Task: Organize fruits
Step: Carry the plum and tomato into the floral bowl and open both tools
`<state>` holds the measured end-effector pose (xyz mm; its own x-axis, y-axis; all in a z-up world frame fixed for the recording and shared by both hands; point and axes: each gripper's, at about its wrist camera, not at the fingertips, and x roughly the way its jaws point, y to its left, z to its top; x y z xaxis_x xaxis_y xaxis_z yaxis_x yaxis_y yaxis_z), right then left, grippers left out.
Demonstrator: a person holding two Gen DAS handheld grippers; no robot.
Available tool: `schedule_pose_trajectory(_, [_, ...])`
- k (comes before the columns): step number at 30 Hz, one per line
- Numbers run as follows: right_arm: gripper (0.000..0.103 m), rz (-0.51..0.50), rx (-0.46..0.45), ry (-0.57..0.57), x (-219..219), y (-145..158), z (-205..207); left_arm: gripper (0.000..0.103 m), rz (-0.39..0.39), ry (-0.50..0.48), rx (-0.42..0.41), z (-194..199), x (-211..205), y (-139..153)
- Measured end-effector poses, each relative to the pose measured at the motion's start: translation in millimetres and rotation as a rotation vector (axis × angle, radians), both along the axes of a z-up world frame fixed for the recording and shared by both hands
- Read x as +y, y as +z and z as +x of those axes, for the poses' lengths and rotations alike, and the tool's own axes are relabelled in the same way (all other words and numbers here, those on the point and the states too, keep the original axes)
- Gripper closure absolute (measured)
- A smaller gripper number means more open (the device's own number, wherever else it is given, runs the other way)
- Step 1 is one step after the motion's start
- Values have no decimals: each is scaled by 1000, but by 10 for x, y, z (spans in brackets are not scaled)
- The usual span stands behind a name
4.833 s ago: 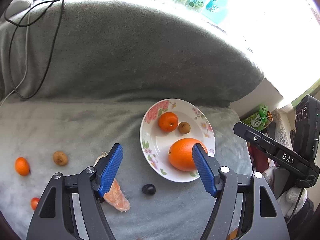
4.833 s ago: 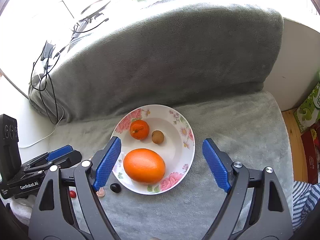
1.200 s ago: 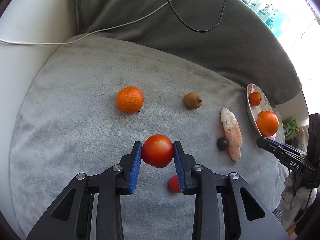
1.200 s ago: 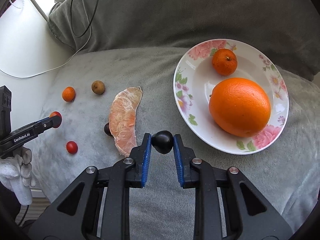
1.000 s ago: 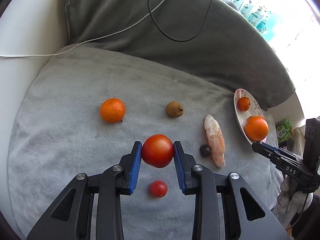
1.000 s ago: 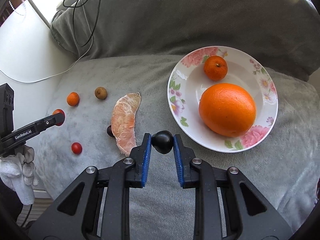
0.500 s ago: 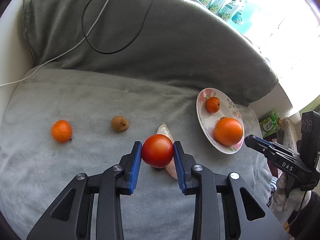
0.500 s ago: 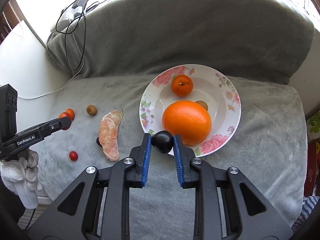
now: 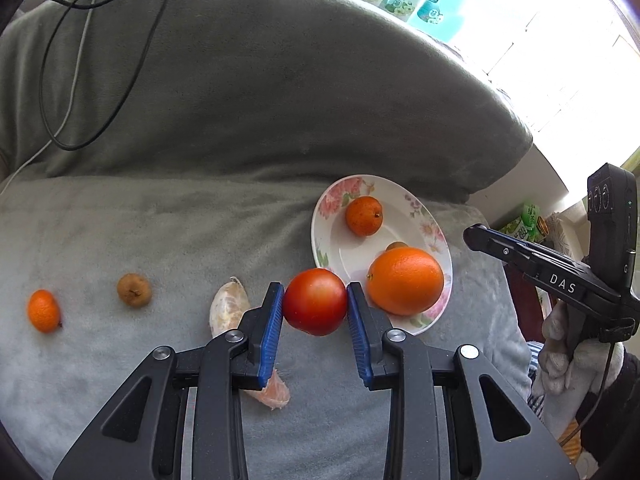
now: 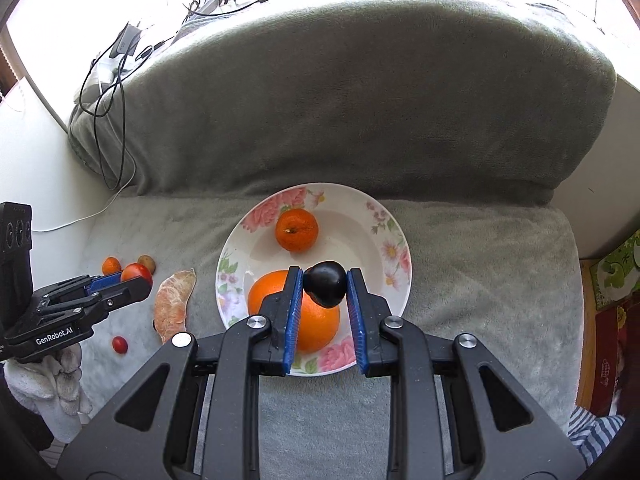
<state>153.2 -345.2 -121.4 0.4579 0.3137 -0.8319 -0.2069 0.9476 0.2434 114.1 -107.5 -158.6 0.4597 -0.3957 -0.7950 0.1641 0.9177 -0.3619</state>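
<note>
Both tongs loaded near the plate (image 10: 394, 240).
My left gripper (image 9: 315, 306) clamps a tomato (image 9: 315, 301) beside it; my right gripper (image 10: 323, 286) pinches a dark fruit (image 10: 326, 282) above it.

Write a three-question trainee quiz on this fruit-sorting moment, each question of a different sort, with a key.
1. True or false: the left gripper is empty.
2. Which fruit does the right gripper hold? A) small mandarin B) dark plum C) brown longan
3. Fill in: the large orange lies on the floral ____.

Key
1. False: it is shut on a red tomato.
2. B: the dark plum sits between the blue pads, seen over the floral plate.
3. Plate, together with a small mandarin; a peeled citrus segment lies on the grey blanket.
</note>
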Motion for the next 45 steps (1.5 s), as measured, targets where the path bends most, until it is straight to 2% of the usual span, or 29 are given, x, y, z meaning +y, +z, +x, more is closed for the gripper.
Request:
schedule_pose_trajectory(13, [80,9,15,-5,-163,-182,331,73,-5,-46,16,190,-349,-59])
schedule_pose_trajectory(29, [79,16,16,9,-153,-268,435,73,-18,-49,21,295,-465,-64])
schedule_pose_trajectory(30, [73,14,16,9,-152,-266,435,72,-19,-51,20,297,-463,-53])
schedule_pose_trajectory(31, [66,12,15,8,-157,-257,430,65,-18,-53,16,300,-471,-43])
schedule_pose_trajectory(32, [46,11,11,5,-152,-256,432,58,-15,-54,10,298,-477,-27])
schedule_pose_trajectory(33, [32,10,2,-1,-154,-243,425,47,-12,-54,5,300,-481,-13])
schedule_pose_trajectory(35, [28,2,-16,-15,-165,-213,424,44,-13,-61,-4,300,-490,11])
schedule_pose_trajectory(37, [24,-10,-14,-30,-173,-201,439,36,1,-59,-1,307,-504,17])
schedule_pose_trajectory(39, [18,-6,-16,-40,-191,-195,444,36,9,-62,1,315,-516,12])
schedule_pose_trajectory(45, [15,-32,-27,-38,-166,-182,442,35,28,-53,19,329,-533,-25])
